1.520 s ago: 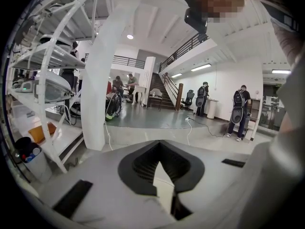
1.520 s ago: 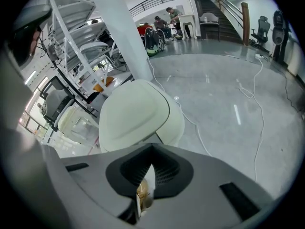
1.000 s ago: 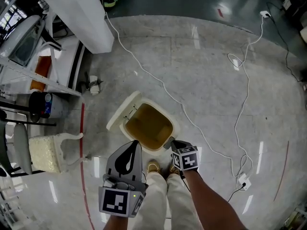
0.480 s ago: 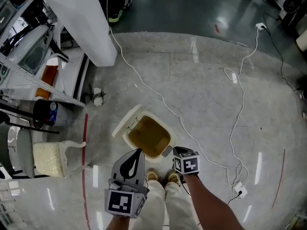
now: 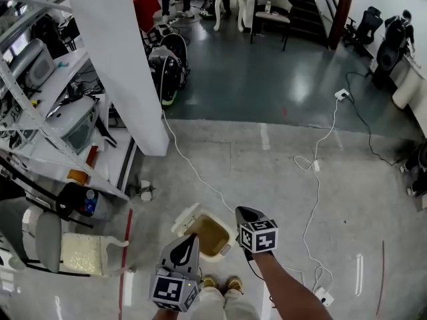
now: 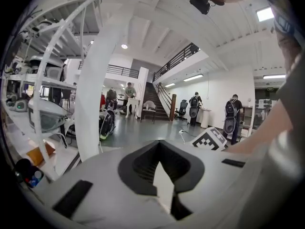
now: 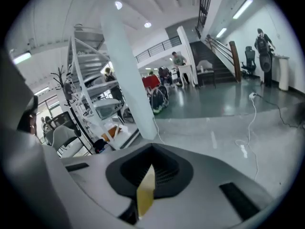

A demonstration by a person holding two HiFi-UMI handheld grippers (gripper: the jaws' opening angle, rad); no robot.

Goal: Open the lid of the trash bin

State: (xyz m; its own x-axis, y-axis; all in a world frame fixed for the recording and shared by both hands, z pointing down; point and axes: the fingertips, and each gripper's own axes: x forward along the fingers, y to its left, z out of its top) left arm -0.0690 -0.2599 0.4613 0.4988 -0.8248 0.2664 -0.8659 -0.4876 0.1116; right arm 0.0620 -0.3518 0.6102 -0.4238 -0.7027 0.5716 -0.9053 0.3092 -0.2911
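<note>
The cream trash bin (image 5: 208, 237) stands on the floor just ahead of the person's shoes, and its yellow-brown inside shows. Its lid (image 5: 187, 219) is flipped up and back on the far left side. My left gripper (image 5: 189, 238) hangs above the bin's near left edge, jaws together, holding nothing. My right gripper (image 5: 239, 211) is raised to the right of the bin, also shut and empty. Both gripper views look out level across the room: the left gripper (image 6: 159, 142) and right gripper (image 7: 152, 149) each show only a thin sliver between their jaws, and the bin is not in them.
A white column (image 5: 120, 65) rises at the back left, with metal shelving (image 5: 40, 112) and a cushioned chair (image 5: 73, 255) beside it. A white cable (image 5: 313, 179) snakes over the floor to a power strip (image 5: 323, 297). A red floor line (image 5: 125, 265) runs left of the bin.
The head view has tilted up, so the bin now sits small and low in frame. Both grippers have lifted away from the bin's rim. The lid stays open.
</note>
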